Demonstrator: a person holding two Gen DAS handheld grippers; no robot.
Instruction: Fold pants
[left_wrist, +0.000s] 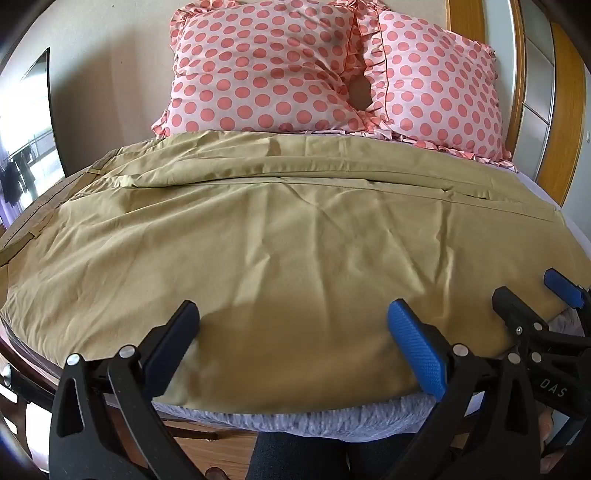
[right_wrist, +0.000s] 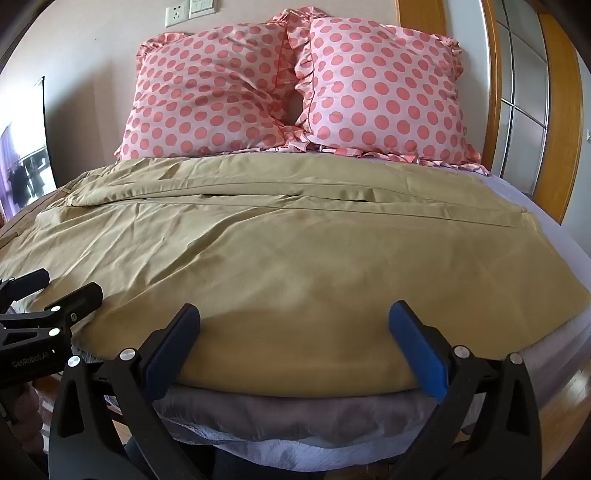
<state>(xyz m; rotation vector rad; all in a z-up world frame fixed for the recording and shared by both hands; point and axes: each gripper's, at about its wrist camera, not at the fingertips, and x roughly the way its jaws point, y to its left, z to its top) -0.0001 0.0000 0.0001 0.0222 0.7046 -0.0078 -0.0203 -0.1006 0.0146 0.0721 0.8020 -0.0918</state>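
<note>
Claws first: left claw (left_wrist: 291, 332) and right claw (right_wrist: 293, 332) both spread wide, nothing pinched, poised side by side at the near edge of the khaki cotton pants (left_wrist: 258, 240). Pants lie spread flat across the grey-sheeted bed (right_wrist: 554, 354), legs running sideways, pink polka-dot pillows (right_wrist: 295, 85) beyond. Judged: fold not yet begun; next move calls for pinching the near edge at both points.

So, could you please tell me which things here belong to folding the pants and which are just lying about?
For the job:
khaki pants spread on the bed
left gripper, open
right gripper, open

Just lying about:
two polka-dot pillows
grey bedsheet
wall socket
</note>
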